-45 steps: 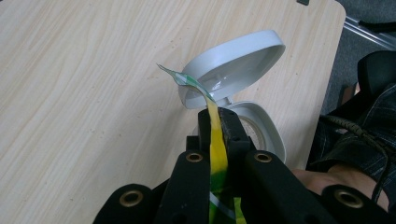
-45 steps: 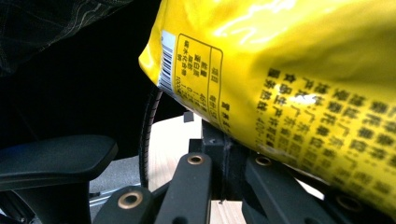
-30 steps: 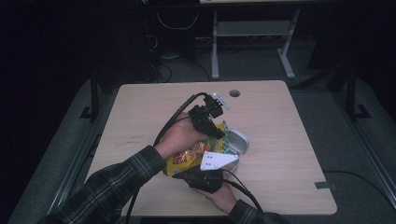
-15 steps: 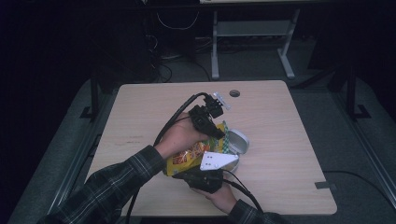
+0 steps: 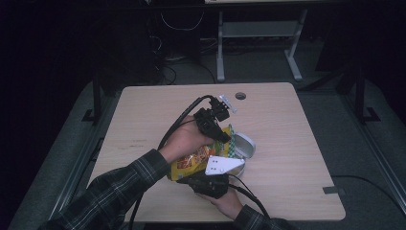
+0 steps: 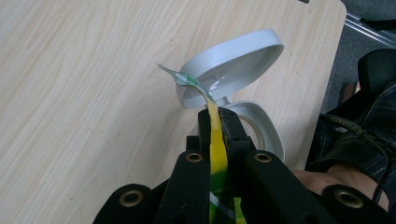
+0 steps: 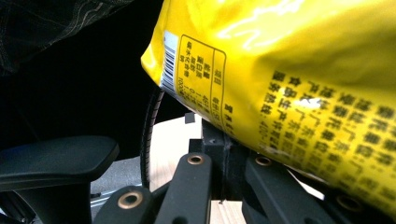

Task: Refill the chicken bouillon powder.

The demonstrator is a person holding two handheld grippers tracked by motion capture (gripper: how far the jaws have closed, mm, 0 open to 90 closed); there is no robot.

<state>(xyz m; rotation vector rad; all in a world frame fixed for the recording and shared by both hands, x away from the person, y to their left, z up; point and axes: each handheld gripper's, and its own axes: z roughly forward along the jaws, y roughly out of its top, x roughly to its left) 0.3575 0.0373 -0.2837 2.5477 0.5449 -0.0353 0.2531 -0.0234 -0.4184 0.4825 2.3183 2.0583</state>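
The yellow snack bag (image 5: 194,160) is held above the surface (image 5: 297,143), just beside the open white hinged container (image 5: 243,146). Its top edge is clamped in the left claw (image 6: 217,122), pointing toward the container. The bag's lower end appears gripped by the right claw (image 7: 223,140), with the long axis running between both.

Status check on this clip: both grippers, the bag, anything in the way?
Left hand-held gripper shut on yellow snack bag top edge. Right hand-held gripper at bag's underside, grip unclear. Open white container just beyond.
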